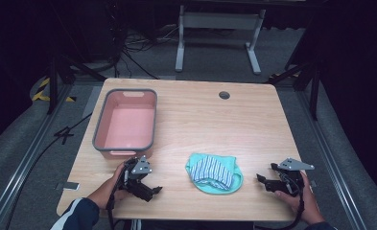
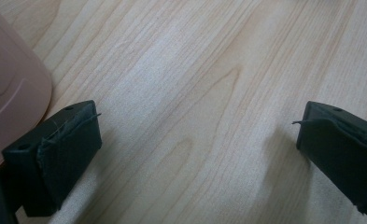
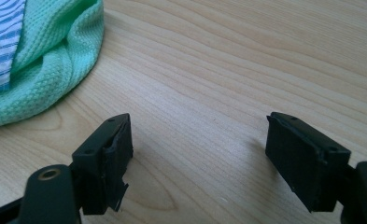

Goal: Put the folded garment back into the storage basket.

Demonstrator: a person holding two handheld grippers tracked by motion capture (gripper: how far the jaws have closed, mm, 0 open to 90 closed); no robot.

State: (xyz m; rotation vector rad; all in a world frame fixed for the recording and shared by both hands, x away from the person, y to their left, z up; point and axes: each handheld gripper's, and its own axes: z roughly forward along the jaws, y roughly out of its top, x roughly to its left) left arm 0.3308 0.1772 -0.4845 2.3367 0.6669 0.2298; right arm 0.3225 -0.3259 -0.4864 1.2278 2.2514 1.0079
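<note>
A small pile of cloths (image 1: 214,173) is placed near the front edge of the bench (image 1: 253,120), a little right of its middle: a blue-and-white striped cloth (image 1: 213,170) is laid on top of a mint-green cloth (image 1: 219,188), which is seen as a border around it. The pile is probably kept there so that it can be reached from both sides.

The left hand-held gripper (image 1: 150,190) is held low at the front left corner, just in front of the pink basket (image 1: 124,143) (whose wall is seen at the edge of the left gripper view). Its jaws are spread wide and nothing is held between them; only bare wood is seen there.

The right hand-held gripper (image 1: 264,179) is held near the front right corner, beside the pile but apart from it. Its jaws are also wide apart and empty, and they are pointed toward the green cloth, so a grasp seems to be prepared.
</note>
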